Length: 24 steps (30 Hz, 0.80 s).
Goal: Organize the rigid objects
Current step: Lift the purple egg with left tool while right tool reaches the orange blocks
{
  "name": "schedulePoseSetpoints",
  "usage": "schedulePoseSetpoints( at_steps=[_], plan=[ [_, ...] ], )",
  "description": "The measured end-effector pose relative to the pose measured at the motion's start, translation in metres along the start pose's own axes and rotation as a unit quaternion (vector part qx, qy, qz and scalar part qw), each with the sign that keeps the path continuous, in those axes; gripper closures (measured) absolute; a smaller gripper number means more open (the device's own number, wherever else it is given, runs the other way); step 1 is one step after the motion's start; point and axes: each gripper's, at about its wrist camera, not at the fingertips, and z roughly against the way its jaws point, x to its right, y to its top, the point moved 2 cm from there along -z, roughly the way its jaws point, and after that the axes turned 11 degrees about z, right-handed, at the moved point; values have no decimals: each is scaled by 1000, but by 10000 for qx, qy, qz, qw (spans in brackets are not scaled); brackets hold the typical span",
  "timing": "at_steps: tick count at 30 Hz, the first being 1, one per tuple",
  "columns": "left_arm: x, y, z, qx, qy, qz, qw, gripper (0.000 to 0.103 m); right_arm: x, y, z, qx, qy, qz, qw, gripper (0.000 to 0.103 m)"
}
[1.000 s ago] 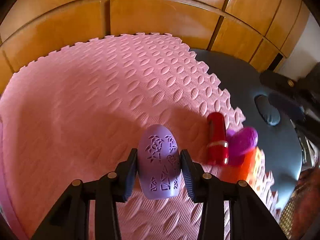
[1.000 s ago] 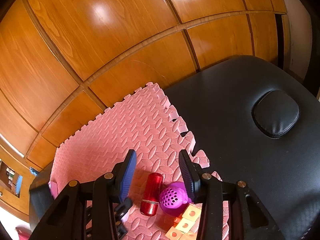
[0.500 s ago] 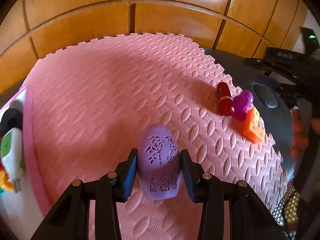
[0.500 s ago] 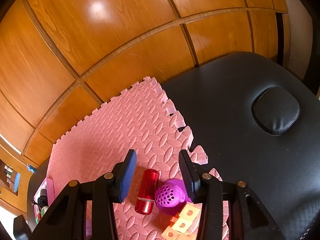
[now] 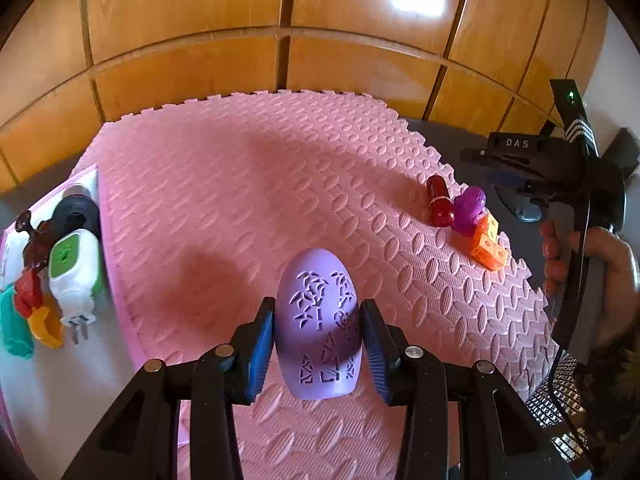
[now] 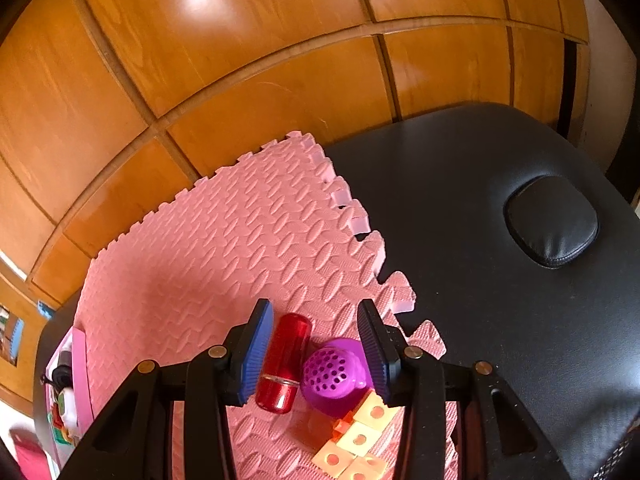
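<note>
My left gripper (image 5: 318, 309) is shut on a lilac egg-shaped shell (image 5: 316, 276) with cut-out patterns, held above the pink foam mat (image 5: 240, 200). At the mat's right edge lie a red cylinder (image 5: 439, 200), a purple perforated toy (image 5: 470, 208) and an orange block piece (image 5: 488, 244). In the right wrist view my right gripper (image 6: 314, 312) hovers open over the red cylinder (image 6: 282, 364) and the purple toy (image 6: 334, 376); the orange block (image 6: 356, 440) lies just nearer. Its pads touch neither.
A white tray with a pink rim (image 5: 40, 380) at the mat's left holds a white-and-green plug device (image 5: 74, 268) and several small toys. The mat rests on a black padded table (image 6: 480, 240). Wooden panels (image 5: 320, 20) stand behind. A hand (image 5: 600, 260) holds the right gripper.
The left gripper has carried the lilac shell away from the red cylinder group, leftward across the mat; the tray and the right gripper have come into its view. The right gripper has barely moved.
</note>
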Motion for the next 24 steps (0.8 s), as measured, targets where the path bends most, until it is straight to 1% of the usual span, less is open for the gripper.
schedulePoseSetpoints(
  at_steps=[2,4,7,8,9,11,13,16,18,22,24],
  plan=[
    [-3,0,4,35,-27,18,10000,61,0,0,6,-2,30,20,10000,59],
    [-6,0,7,38,-76,59,9999,61,-1,-2,8,-116,130,63,9998,59],
    [-10,-2,9,46,-116,89,9999,61,-2,-6,13,-303,141,343,9989,59],
    [-11,-3,10,40,-136,112,9998,61,-3,-8,16,-381,145,490,9980,56],
    [-12,-4,12,42,-153,127,9998,61,-3,-9,18,-441,169,576,9972,48],
    [-14,-4,14,60,-176,149,9997,61,-3,-12,22,-585,192,804,9949,39],
    [-15,-4,16,81,-203,188,9996,61,-4,-16,24,-736,172,994,9922,38],
    [-17,-4,20,105,-237,216,9994,61,-4,-24,20,-1030,295,1053,9886,38],
    [-17,-4,22,119,-254,215,9994,61,-9,-31,16,-1148,293,1184,9859,38],
    [-20,-5,26,140,-255,228,9993,61,-21,-44,3,-1426,151,1544,9776,38],
    [-22,-5,28,151,-249,258,9992,61,-25,-49,-4,-1523,-33,1706,9735,38]
  ],
)
